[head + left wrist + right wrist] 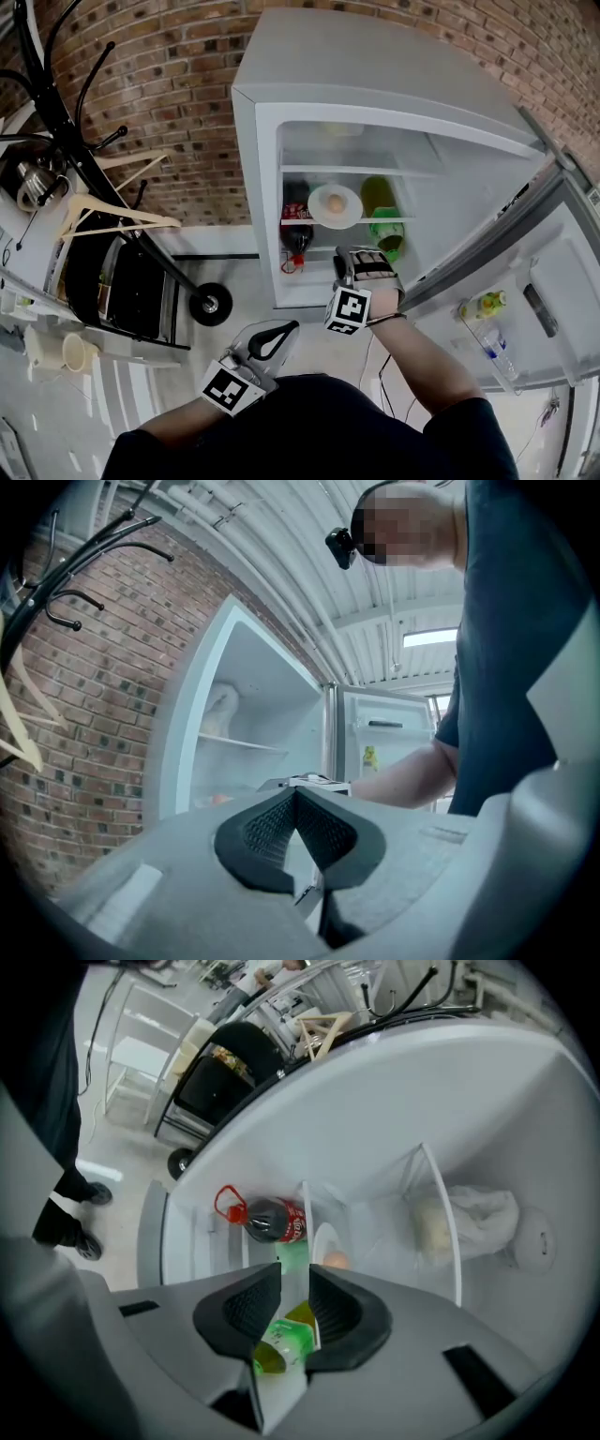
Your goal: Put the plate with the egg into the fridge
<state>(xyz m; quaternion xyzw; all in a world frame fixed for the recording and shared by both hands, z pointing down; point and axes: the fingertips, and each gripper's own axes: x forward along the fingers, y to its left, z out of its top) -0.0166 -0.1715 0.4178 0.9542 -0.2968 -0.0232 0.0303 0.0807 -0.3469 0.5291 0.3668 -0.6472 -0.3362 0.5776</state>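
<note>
The white plate (335, 206) with a brown egg (334, 202) lies on the middle shelf of the open fridge (262, 187). My right gripper (362, 256) hangs just in front of and below that shelf, open, nothing between its pads. In the right gripper view the plate's edge (323, 1241) and the egg (337, 1260) show beyond the right gripper (295, 1302). My left gripper (282, 329) is low by my body, away from the fridge. In its own view the left gripper (295, 803) is shut and empty, tips touching.
A cola bottle (296, 232) and a green bottle (386, 236) flank the plate. The fridge door (553, 281) stands open at the right with small bottles (485, 305) in its racks. A coat rack (84, 150) with hangers and a black cart (122, 281) stand at the left.
</note>
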